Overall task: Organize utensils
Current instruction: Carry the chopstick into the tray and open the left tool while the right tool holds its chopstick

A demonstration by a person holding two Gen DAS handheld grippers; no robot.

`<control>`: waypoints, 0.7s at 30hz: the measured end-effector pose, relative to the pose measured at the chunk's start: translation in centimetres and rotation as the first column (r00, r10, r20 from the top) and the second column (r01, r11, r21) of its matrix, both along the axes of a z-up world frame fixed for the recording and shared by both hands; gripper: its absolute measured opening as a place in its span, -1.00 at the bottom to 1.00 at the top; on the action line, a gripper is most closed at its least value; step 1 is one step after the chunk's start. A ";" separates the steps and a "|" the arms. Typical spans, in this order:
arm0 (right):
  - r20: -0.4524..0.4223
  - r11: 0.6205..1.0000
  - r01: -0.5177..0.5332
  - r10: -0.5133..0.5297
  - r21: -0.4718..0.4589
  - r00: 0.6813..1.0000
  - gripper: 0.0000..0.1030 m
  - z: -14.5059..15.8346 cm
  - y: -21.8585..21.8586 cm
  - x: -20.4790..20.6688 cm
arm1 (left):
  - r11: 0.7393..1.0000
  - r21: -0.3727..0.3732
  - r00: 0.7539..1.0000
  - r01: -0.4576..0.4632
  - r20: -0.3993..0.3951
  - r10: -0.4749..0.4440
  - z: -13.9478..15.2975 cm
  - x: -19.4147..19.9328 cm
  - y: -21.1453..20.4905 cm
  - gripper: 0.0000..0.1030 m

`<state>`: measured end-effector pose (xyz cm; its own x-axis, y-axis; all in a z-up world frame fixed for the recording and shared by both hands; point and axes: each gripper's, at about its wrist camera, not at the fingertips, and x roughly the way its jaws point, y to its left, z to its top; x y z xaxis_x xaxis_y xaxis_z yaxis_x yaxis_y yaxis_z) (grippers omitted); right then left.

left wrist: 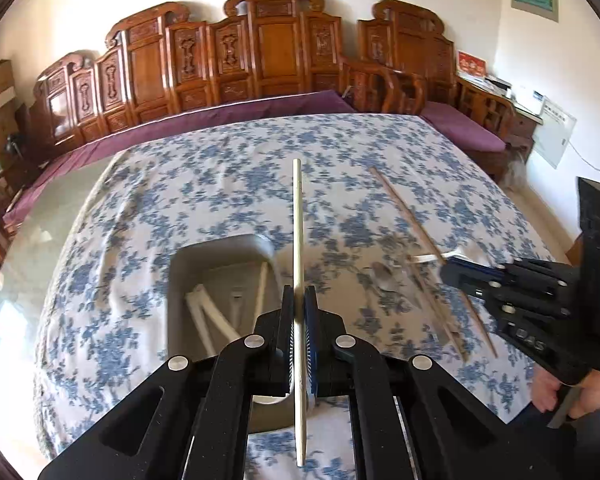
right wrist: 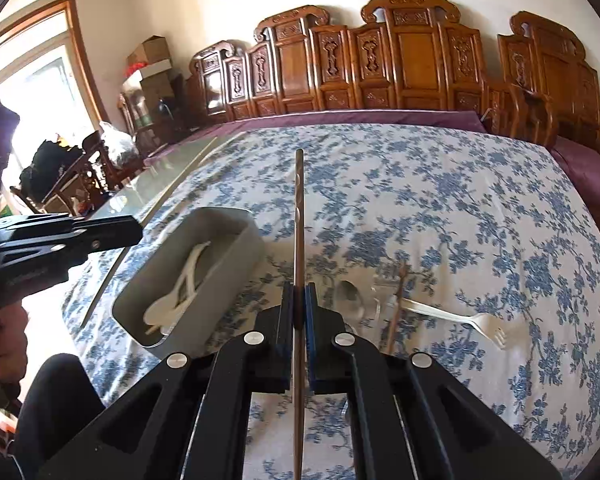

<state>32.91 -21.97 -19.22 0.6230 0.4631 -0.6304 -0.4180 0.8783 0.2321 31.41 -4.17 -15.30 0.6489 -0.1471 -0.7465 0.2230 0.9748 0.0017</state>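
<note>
My left gripper (left wrist: 299, 296) is shut on a pale chopstick (left wrist: 298, 220), which stands straight up the middle of the left wrist view above the grey bin (left wrist: 180, 280). White plastic utensils (left wrist: 204, 316) lie inside the bin. My right gripper (right wrist: 299, 292) is shut on a dark brown chopstick (right wrist: 299, 216), held over the cloth just right of the grey bin (right wrist: 240, 240). On the cloth lie a white fork (right wrist: 460, 318), a metal spoon (right wrist: 352, 296) and another chopstick (right wrist: 396, 312). Each gripper shows in the other's view: the right gripper (left wrist: 450, 266), the left gripper (right wrist: 136, 232).
A blue-flowered cloth (left wrist: 220, 184) covers the table, with bare glass (right wrist: 160, 184) at its left end. A carved wooden bench with a purple cushion (left wrist: 228, 108) runs behind the table. A person's hand (left wrist: 556, 396) holds the right gripper's handle.
</note>
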 end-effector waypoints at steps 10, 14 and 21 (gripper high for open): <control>0.021 1.000 -0.021 0.021 -0.014 1.000 -0.87 0.1 0.8 -0.4 | 0.995 0.033 0.993 -0.091 -0.076 0.093 -4.5 2.9 3.9 -0.92; 0.011 0.999 -0.026 0.026 -0.022 1.000 -0.87 -0.5 0.9 -0.1 | 0.994 0.051 0.989 -0.101 -0.107 0.106 -6.6 3.8 4.5 -0.92; -0.012 1.000 -0.014 0.014 -0.005 1.000 -0.87 -1.2 0.0 0.7 | 0.993 0.062 0.984 -0.102 -0.139 0.109 -9.0 4.9 4.9 -0.92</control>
